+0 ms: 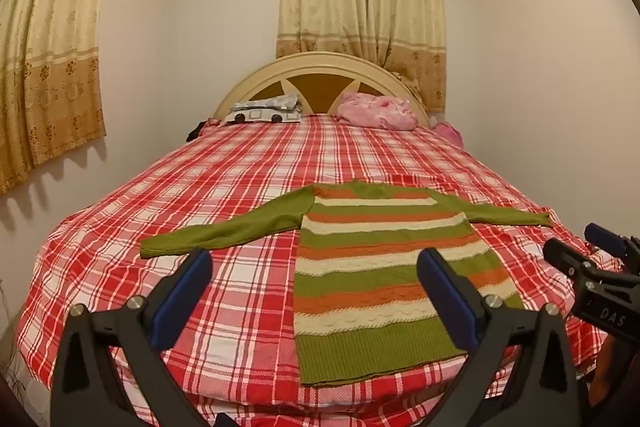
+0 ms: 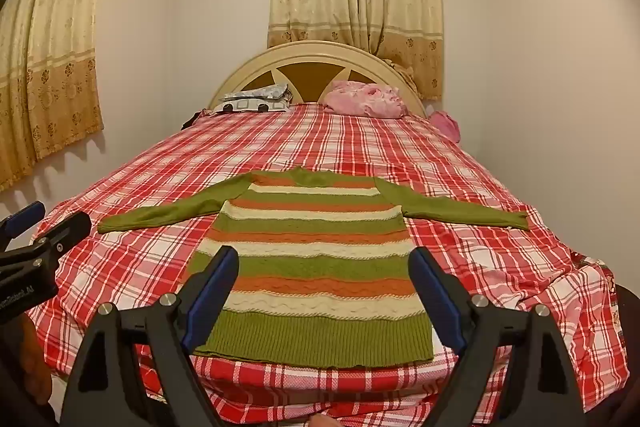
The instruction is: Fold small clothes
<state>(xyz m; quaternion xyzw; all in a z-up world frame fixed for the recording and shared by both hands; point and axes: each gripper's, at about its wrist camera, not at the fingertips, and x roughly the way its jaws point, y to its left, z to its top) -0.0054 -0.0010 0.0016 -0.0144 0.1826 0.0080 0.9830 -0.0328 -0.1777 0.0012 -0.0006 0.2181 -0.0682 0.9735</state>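
Note:
A small striped sweater [image 1: 368, 267] in green, orange and cream lies flat on the bed, both green sleeves spread out to the sides; it also shows in the right wrist view [image 2: 316, 267]. My left gripper [image 1: 316, 259] is open and empty, held above the bed's near edge, left of the sweater's body. My right gripper [image 2: 324, 259] is open and empty, held over the sweater's hem. The right gripper also shows in the left wrist view [image 1: 576, 243] at the far right. The left gripper also shows in the right wrist view [image 2: 48, 219] at the far left.
The bed has a red and white plaid sheet [image 1: 240, 163] and a cream headboard [image 1: 320, 67]. A patterned pillow [image 1: 264, 111] and a pink bundle [image 1: 376, 111] lie at the head. Curtains [image 1: 360, 7] hang behind; walls stand close on both sides.

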